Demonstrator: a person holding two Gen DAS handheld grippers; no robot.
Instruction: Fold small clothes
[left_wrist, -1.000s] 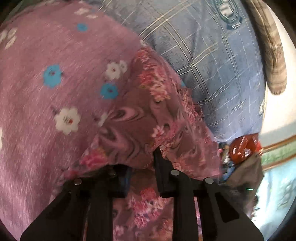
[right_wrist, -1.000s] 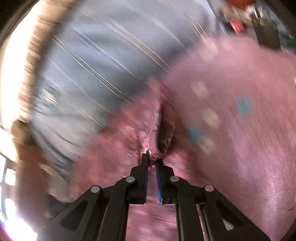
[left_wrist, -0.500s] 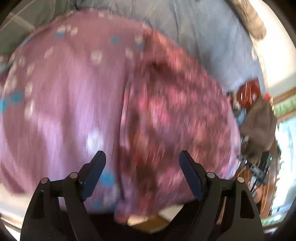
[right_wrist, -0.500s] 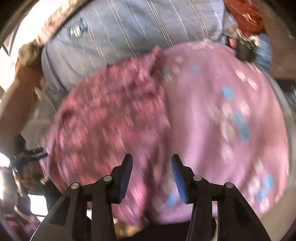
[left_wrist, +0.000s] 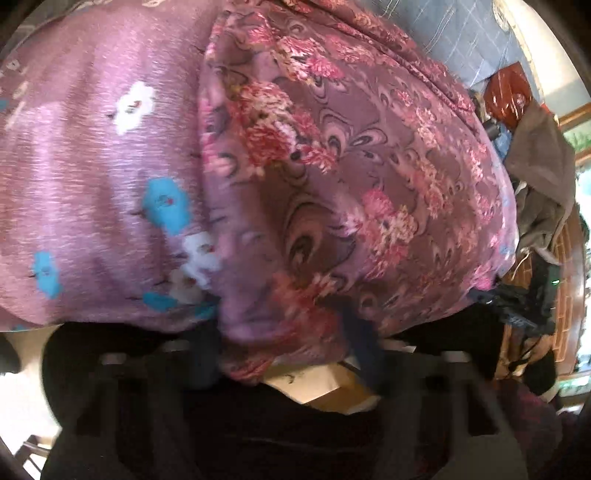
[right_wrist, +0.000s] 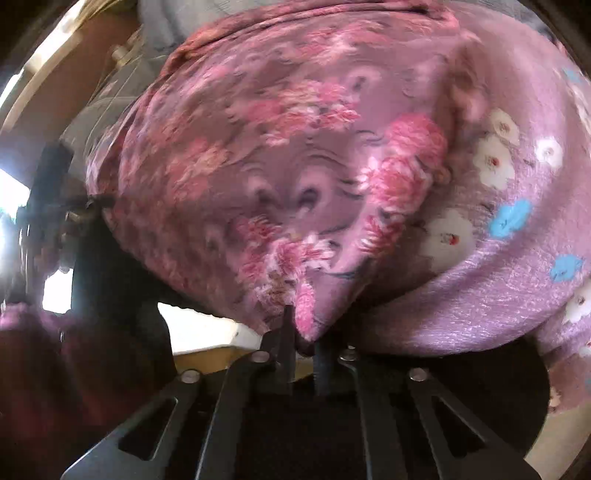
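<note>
Cluttered furniture, a grey garment (left_wrist: 543, 173) and a red packet (left_wrist: 508, 96) are seen to the right of and beyond the left gripper (left_wrist: 286, 354) in the left wrist view, with a blue checked cloth (left_wrist: 461, 40) at the top. Most of the picture is filled by a purple sheet with white and blue flowers (left_wrist: 92, 177), and on it, straight ahead of the gripper, a mauve garment with pink blooms (left_wrist: 351, 166) is spread. Its near hem hangs down between the blurred fingers, which are set apart on either side of it; whether the cloth is pinched cannot be told.

Bright window light and dark shapes are shown left of the right gripper (right_wrist: 304, 347) in the right wrist view. The mauve garment with pink blooms (right_wrist: 277, 166) lies ahead and to the left, the purple sheet with white and blue flowers (right_wrist: 517, 240) to the right. A pointed corner of the garment is pinched between the fingers (right_wrist: 286, 347), which are pressed close together on it.
</note>
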